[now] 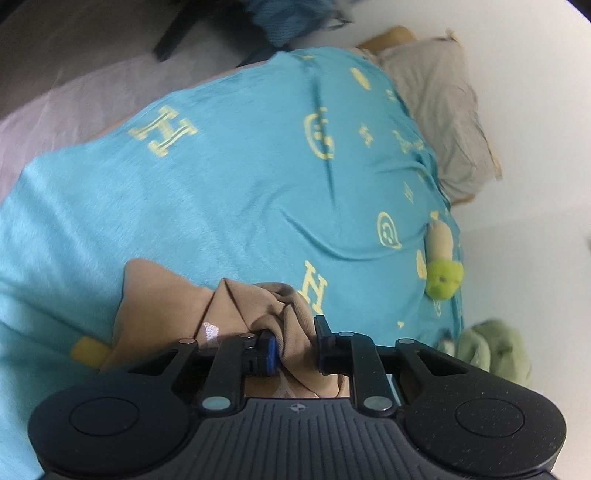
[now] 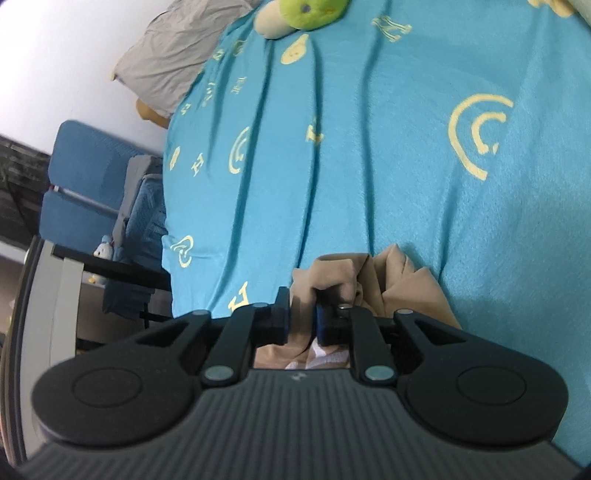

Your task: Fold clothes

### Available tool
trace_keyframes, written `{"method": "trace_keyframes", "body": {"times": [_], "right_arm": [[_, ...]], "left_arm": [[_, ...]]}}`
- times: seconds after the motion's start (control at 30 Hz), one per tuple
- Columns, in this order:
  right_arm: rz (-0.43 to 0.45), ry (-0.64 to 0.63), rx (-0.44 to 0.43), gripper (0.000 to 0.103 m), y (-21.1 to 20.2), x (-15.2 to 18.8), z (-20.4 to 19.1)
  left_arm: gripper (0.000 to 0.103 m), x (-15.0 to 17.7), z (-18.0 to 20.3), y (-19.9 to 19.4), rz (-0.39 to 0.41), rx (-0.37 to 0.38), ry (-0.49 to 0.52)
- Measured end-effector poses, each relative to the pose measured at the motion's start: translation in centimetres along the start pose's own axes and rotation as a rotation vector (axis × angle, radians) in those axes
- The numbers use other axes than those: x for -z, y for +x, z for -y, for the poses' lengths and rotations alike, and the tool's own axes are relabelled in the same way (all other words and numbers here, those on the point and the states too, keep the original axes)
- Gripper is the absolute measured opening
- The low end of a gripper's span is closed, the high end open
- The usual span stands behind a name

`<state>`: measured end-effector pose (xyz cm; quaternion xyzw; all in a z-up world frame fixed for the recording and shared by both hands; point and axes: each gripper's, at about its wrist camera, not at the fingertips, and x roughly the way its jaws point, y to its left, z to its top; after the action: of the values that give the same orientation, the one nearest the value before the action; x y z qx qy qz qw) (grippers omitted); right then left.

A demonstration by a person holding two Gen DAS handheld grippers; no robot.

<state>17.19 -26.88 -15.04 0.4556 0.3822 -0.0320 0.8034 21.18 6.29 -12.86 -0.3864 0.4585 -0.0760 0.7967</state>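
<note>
A tan garment (image 1: 162, 310) lies bunched on a turquoise blanket (image 1: 240, 177) with yellow letters and symbols. In the left wrist view my left gripper (image 1: 295, 345) is shut on a fold of the tan garment, cloth bulging between its blue pads. In the right wrist view my right gripper (image 2: 301, 323) is shut on another bunched part of the tan garment (image 2: 406, 291), which spreads to the right over the blanket (image 2: 406, 166). A white label shows under the cloth near each gripper. The rest of the garment is hidden below the gripper bodies.
A green and beige plush toy (image 1: 441, 262) lies on the blanket's far side, the plush toy (image 2: 295, 16) showing in both views. A grey pillow (image 1: 439, 122) rests by the white wall. A green cloth (image 1: 495, 350) lies at the right. A blue chair (image 2: 85, 192) stands beside the bed.
</note>
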Motion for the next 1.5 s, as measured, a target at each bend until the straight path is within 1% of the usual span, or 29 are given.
{"method": "trace_keyframes", "body": {"times": [0.03, 0.07, 0.1, 0.13, 0.2, 0.33, 0.37, 0.4, 0.43, 0.53, 0.57, 0.63, 0.7, 0.8, 0.93, 1.07, 1.17, 1.27, 1.4, 1.5], "right_arm": [[0.014, -0.025, -0.019, 0.059, -0.5, 0.1, -0.3], [0.033, -0.052, -0.042, 0.071, -1.1, 0.3, -0.7], [0.054, -0.090, -0.054, 0.090, -1.8, 0.5, -1.2], [0.077, -0.136, -0.059, 0.095, -2.5, 0.8, -1.8], [0.117, -0.229, -0.067, 0.093, -3.9, 1.2, -2.9], [0.194, -0.390, -0.042, 0.093, -5.9, 1.9, -4.2], [0.189, -0.427, -0.036, 0.093, -5.7, 1.8, -4.5], [0.171, -0.462, -0.030, 0.087, -5.0, 1.6, -4.8], [0.153, -0.497, -0.023, 0.072, -4.3, 1.5, -5.1], [0.089, -0.574, 0.073, 0.060, -1.0, 1.2, -4.9], [0.063, -0.589, 0.103, 0.053, 0.2, 1.1, -4.7], [0.019, -0.593, 0.137, 0.052, 2.0, 1.2, -3.9], [0.019, -0.603, 0.145, 0.052, 2.4, 1.3, -3.6], [0.035, -0.608, 0.138, 0.052, 1.5, 1.7, -3.9], [0.063, -0.583, 0.125, 0.052, -1.5, 2.8, -3.7], [0.105, -0.624, 0.117, 0.052, -4.7, 4.4, -4.1], [0.105, -0.657, 0.138, 0.053, -6.0, 5.6, -4.1], [0.083, -0.673, 0.179, 0.053, -5.9, 6.2, -3.8], [0.027, -0.682, 0.230, 0.052, -4.6, 6.4, -3.5], [0.006, -0.659, 0.233, 0.052, -4.3, 6.2, -3.2]], "left_arm": [[0.042, 0.4, 0.6, -0.4, 0.018, -0.010, 0.050], [0.049, 0.7, 1.2, -0.8, 0.035, -0.020, 0.100], [0.062, 1.1, 1.8, -1.2, 0.053, -0.029, 0.150], [0.073, 1.5, 2.4, -1.6, 0.071, -0.039, 0.200], [0.082, 2.2, 3.6, -2.4, 0.106, -0.059, 0.300], [0.083, 3.7, 6.0, -4.0, 0.177, -0.098, 0.500], [0.083, 3.8, 6.0, -3.7, 0.173, -0.109, 0.516], [0.083, 3.9, 5.9, -3.4, 0.166, -0.120, 0.527], [0.083, 4.0, 5.8, -3.0, 0.159, -0.131, 0.538], [0.081, 4.4, 5.6, -1.9, 0.138, -0.164, 0.570], [0.081, 4.5, 5.5, -1.6, 0.131, -0.175, 0.581], [0.081, 4.7, 5.4, -0.9, 0.117, -0.197, 0.603], [0.081, 4.9, 5.2, -0.1, 0.103, -0.220, 0.624], [0.080, 5.2, 5.0, 0.9, 0.081, -0.253, 0.657], [0.079, 6.4, 5.4, -1.1, 0.103, -0.256, 0.681], [0.079, 8.2, 6.2, -4.1, 0.133, -0.213, 0.707], [0.079, 9.8, 6.5, -5.4, 0.134, -0.226, 0.738], [0.080, 10.3, 5.8, -5.2, 0.097, -0.236, 0.693], [0.082, 10.5, 5.3, -5.2, 0.078, -0.244, 0.687], [0.083, 10.7, 4.9, -5.6, 0.073, -0.240, 0.671]]}}
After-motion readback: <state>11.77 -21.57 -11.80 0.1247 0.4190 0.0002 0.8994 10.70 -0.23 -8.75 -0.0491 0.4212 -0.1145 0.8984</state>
